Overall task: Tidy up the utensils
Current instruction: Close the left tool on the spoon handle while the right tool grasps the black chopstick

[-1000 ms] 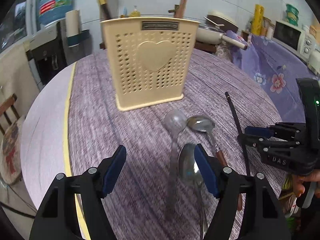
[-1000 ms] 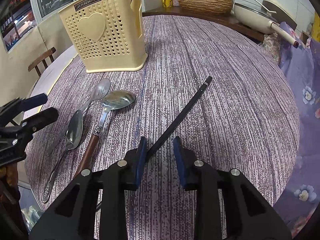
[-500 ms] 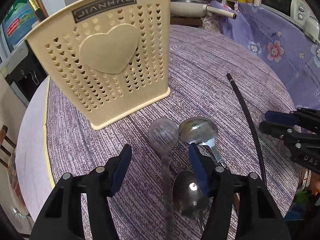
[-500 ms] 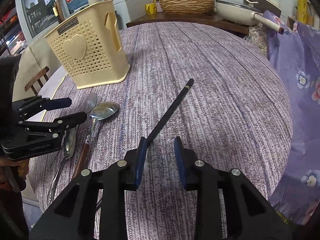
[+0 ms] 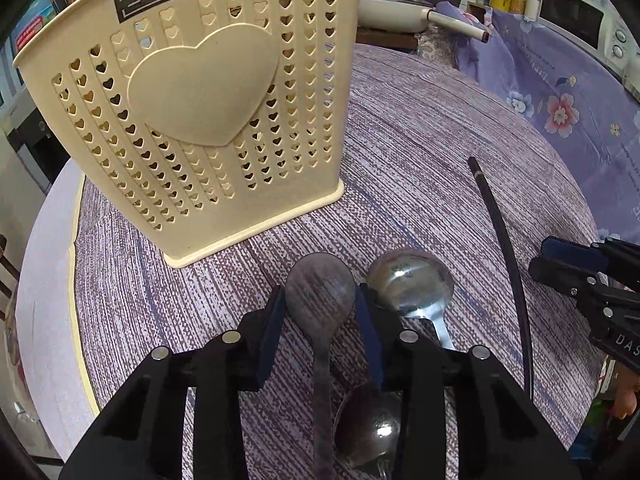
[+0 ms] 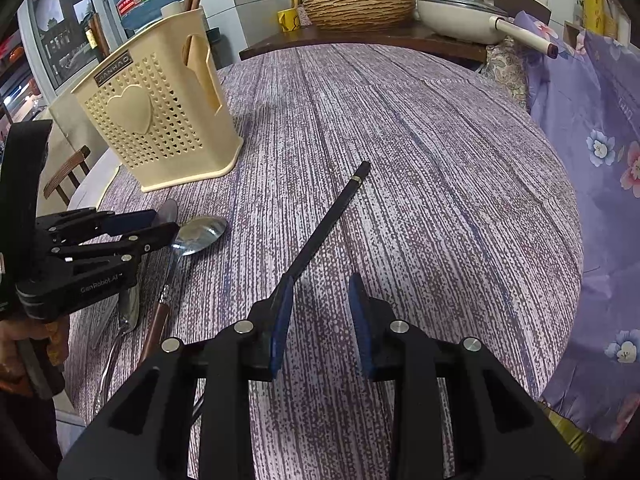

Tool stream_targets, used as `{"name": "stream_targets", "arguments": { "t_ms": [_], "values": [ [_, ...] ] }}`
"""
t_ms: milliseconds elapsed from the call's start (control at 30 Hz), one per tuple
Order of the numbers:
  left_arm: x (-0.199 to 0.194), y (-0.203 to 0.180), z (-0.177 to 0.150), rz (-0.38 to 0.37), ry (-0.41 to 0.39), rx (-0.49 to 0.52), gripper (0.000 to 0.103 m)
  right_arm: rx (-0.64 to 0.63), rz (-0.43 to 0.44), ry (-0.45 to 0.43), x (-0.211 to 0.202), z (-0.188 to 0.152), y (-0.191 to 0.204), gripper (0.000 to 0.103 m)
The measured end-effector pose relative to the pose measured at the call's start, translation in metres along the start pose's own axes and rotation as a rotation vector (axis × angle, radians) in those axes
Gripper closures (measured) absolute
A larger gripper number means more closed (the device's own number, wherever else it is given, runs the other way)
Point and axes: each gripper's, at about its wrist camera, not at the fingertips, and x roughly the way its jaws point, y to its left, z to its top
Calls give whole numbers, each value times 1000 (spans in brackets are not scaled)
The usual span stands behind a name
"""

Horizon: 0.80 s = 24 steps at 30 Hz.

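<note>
Where a second ago the left gripper (image 5: 320,304) hung wide above the spoons, its jaws have just been closing about the bowl of the dull grey spoon (image 5: 320,292), both blue pads beside the bowl's edges (whether they press I cannot tell), and the cream utensil holder (image 5: 200,112) now looms closer. Right of it lie the shiny spoon (image 5: 410,282), another spoon (image 5: 370,428) under the fingers, and the black chopstick (image 6: 326,226), outside the right gripper (image 6: 320,312), whose narrow jaws are empty. Bare cloth on the round table (image 6: 440,200) runs rightward to its edge.
</note>
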Motion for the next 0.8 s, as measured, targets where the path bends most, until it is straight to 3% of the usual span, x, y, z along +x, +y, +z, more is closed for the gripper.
{"name": "stream_targets", "arguments": {
  "t_ms": [500, 667, 800],
  "values": [
    [0, 0, 3, 23, 0, -43, 66, 61, -90, 32, 44, 49, 4, 73],
    [1, -1, 5, 30, -3, -55, 66, 64, -133, 25, 54, 60, 11, 90],
    [2, -1, 5, 31, -9, -63, 66, 76, -127, 21, 56, 63, 11, 92]
  ]
}}
